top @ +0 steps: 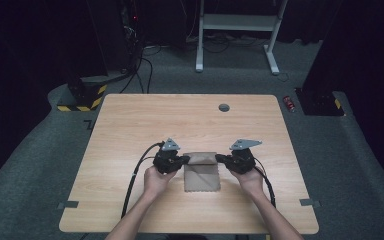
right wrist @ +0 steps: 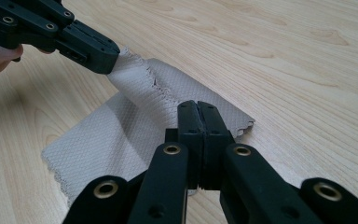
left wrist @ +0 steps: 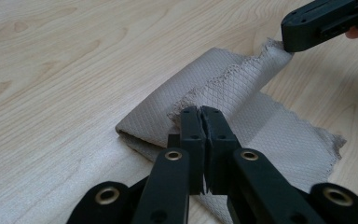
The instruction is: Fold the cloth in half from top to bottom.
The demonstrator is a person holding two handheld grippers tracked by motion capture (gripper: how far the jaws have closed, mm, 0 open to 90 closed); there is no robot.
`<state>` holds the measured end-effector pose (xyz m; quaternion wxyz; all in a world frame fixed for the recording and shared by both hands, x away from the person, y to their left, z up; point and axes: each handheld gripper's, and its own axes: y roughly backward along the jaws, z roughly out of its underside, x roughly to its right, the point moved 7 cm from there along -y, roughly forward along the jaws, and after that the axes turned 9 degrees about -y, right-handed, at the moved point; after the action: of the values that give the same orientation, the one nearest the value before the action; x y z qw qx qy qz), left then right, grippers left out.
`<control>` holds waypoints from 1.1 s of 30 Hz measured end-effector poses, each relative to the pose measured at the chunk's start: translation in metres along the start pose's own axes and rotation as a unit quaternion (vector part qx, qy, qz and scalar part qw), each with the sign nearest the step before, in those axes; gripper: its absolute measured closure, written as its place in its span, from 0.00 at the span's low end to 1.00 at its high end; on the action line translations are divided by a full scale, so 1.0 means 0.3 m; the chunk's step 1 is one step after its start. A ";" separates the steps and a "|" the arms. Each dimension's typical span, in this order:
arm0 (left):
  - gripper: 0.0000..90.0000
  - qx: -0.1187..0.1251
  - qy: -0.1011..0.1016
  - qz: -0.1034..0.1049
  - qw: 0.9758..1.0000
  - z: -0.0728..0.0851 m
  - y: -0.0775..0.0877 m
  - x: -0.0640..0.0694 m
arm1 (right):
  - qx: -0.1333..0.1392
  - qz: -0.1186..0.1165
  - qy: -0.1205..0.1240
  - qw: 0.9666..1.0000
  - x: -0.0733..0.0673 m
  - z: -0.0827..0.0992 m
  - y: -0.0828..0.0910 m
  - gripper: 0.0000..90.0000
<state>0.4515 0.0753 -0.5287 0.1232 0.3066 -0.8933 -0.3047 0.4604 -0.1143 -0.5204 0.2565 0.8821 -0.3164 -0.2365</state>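
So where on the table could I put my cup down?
Behind the cloth, toward the round hole, the table is bare, also at both side edges. It's crowded where the left gripper and right gripper pinch the cloth.

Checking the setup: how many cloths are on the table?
1. The cloth lies on the table near the front edge, its far edge pinched by the left gripper and right gripper.

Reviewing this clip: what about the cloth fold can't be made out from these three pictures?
- Left gripper view: the left tongs cover the cloth corner they pinch.
- Right gripper view: the right tongs hide their pinch point likewise.
- High view: the red object on the floor is too small to identify.
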 end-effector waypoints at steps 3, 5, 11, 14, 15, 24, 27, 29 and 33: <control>0.97 0.001 0.000 0.000 1.000 0.001 0.005 0.005 | -0.001 -0.001 0.001 1.000 -0.004 0.002 0.005 0.99; 0.97 0.002 0.000 0.002 1.000 0.003 0.008 0.009 | 0.000 -0.002 0.003 1.000 -0.005 0.005 0.005 0.99; 0.97 -0.001 -0.006 0.001 1.000 0.007 0.009 0.021 | -0.003 -0.004 -0.001 1.000 -0.007 0.023 0.008 0.99; 0.97 0.000 -0.002 0.002 1.000 0.009 0.008 0.026 | -0.002 -0.006 0.000 1.000 -0.008 0.028 0.010 0.99; 0.97 0.002 0.000 0.004 1.000 0.010 0.008 0.028 | -0.002 -0.006 0.000 1.000 -0.008 0.028 0.011 0.99; 0.97 0.006 0.008 0.006 1.000 0.019 0.015 0.038 | 0.002 -0.012 -0.004 1.000 -0.015 0.039 0.019 0.99; 0.97 0.006 0.004 0.005 1.000 0.022 0.018 0.041 | 0.003 -0.014 -0.002 1.000 -0.020 0.044 0.020 0.99; 0.97 0.009 0.006 0.007 1.000 0.025 0.019 0.045 | 0.001 -0.016 -0.003 1.000 -0.023 0.048 0.022 0.99; 0.97 0.007 0.008 0.009 1.000 0.031 0.020 0.046 | 0.001 -0.017 -0.002 1.000 -0.026 0.053 0.023 0.99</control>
<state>0.4340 0.0748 -0.5317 0.1309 0.3020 -0.8970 -0.2949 0.4429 -0.1185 -0.5264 0.2513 0.8871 -0.3021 -0.2421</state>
